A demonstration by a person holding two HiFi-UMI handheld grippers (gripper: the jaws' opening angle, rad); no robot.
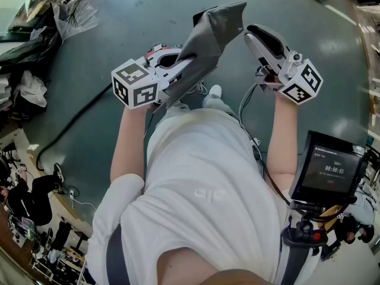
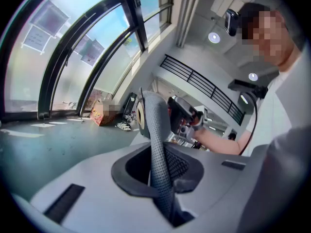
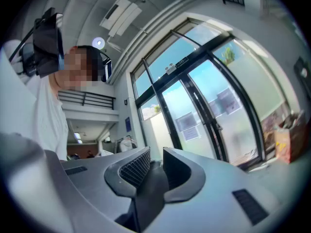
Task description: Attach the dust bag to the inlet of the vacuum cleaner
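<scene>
The person stands over a grey-green floor (image 1: 119, 16) and holds both tools up in front of the chest. The left tool (image 1: 178, 70) is clamped on the dust bag (image 1: 211, 34), a grey fabric bag. In the left gripper view its two jaws press together on a thin folded edge of the bag (image 2: 156, 144), which stands up from between them as a narrow textured strip and curves slightly at the top.

In the head view the bag runs from the left tool up and to the right, widening into a flat grey panel. The bag's far end reaches just beside the tip of the right tool (image 1: 264, 40); I cannot tell whether the two touch.

The right tool points away from the person, level with the left one. In the right gripper view its jaws (image 3: 156, 154) stand slightly apart with a narrow gap, and nothing is between them; only glass doors (image 3: 204, 106) show through.

A small screen (image 1: 332, 171) is mounted at the person's right hip. A black cable (image 1: 71, 120) trails across the floor at the left, and a clear plastic bag (image 1: 74, 13) lies near the top left.
</scene>
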